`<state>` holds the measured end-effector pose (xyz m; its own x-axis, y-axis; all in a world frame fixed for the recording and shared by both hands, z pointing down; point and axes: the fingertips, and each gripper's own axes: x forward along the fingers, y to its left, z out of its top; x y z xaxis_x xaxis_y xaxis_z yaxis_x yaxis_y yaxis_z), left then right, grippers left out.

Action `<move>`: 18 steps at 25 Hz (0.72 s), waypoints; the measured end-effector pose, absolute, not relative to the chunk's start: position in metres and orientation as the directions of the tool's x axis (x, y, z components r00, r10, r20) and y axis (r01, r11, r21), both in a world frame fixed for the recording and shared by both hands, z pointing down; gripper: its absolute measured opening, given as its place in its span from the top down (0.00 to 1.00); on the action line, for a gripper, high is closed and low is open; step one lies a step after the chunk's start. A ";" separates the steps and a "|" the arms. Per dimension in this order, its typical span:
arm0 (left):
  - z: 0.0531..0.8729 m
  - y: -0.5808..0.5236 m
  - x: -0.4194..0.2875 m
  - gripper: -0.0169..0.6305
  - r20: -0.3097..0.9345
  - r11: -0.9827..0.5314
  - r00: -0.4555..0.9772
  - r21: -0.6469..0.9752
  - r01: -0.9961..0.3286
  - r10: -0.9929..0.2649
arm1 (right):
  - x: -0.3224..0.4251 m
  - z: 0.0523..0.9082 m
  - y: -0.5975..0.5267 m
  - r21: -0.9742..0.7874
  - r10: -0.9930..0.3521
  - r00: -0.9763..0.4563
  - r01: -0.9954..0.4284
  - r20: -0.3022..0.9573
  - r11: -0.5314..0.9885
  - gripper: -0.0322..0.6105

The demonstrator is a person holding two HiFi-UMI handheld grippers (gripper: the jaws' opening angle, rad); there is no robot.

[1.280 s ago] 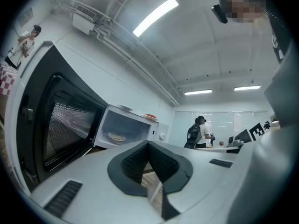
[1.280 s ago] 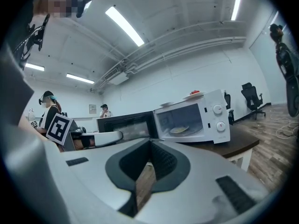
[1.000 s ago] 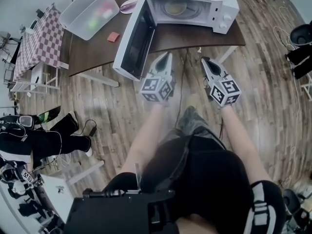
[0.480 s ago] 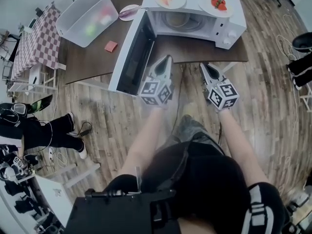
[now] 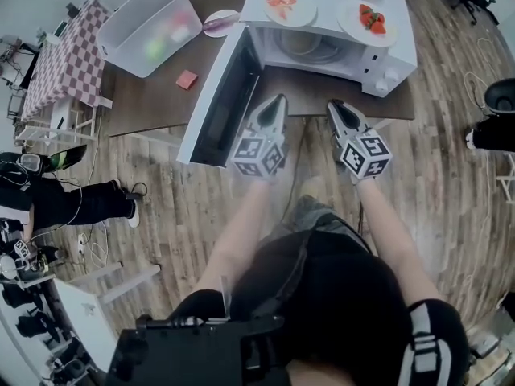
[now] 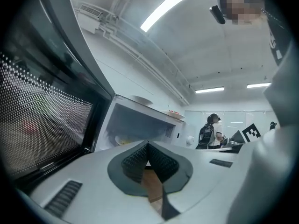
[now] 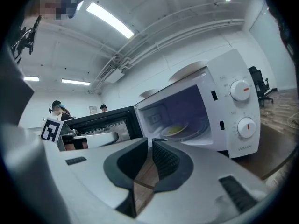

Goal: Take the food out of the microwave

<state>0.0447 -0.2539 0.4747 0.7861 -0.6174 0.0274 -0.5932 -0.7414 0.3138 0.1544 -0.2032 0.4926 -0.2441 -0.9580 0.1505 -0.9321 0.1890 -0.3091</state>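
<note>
A white, boxy microwave [image 5: 326,14] stands on a dark wooden table [image 5: 153,103]. Its long side runs across the tabletop and its open cavity faces the person. Its black-framed door [image 5: 216,95], with a perforated metal screen in the window, is swung out to the left. Inside, yellowish food [image 7: 175,130] lies on a round, pale plate [image 7: 185,128] set flat on the glass turntable; being round, the plate has no long axis and points no particular way. Both handheld tools are aimed at the oven, side by side near the table's front edge. The left gripper [image 5: 278,100] has its ribbed black pads pressed together, with nothing between them. The right gripper [image 5: 332,104] shows a narrow slit between its pads; its jaws have just been opening and hold nothing. On the microwave's smooth top sit a white dish of red-orange food [image 5: 290,1] and a second dish with red pieces [image 5: 368,18]. A clear plastic bin [image 5: 149,22] rests at the table's left end, and the plank floor [image 5: 451,175] lies below.
</note>
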 end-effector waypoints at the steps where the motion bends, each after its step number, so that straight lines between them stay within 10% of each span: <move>1: 0.476 -0.255 0.046 0.97 0.031 -0.740 0.785 0.313 -0.596 -0.619 | 0.156 0.494 -0.207 -0.320 -0.956 -0.251 -0.928 0.152 0.193 0.89; 18: 0.484 -0.288 0.085 0.97 0.020 -0.719 0.761 0.312 -0.621 -0.649 | 0.177 0.507 -0.258 -0.343 -0.932 -0.313 -0.909 0.183 0.238 0.89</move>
<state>0.0848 -0.2881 0.4836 0.7608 -0.6486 0.0204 -0.6211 -0.7187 0.3125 0.1766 -0.2578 0.5071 -0.3130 -0.9319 0.1833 -0.9088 0.2378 -0.3428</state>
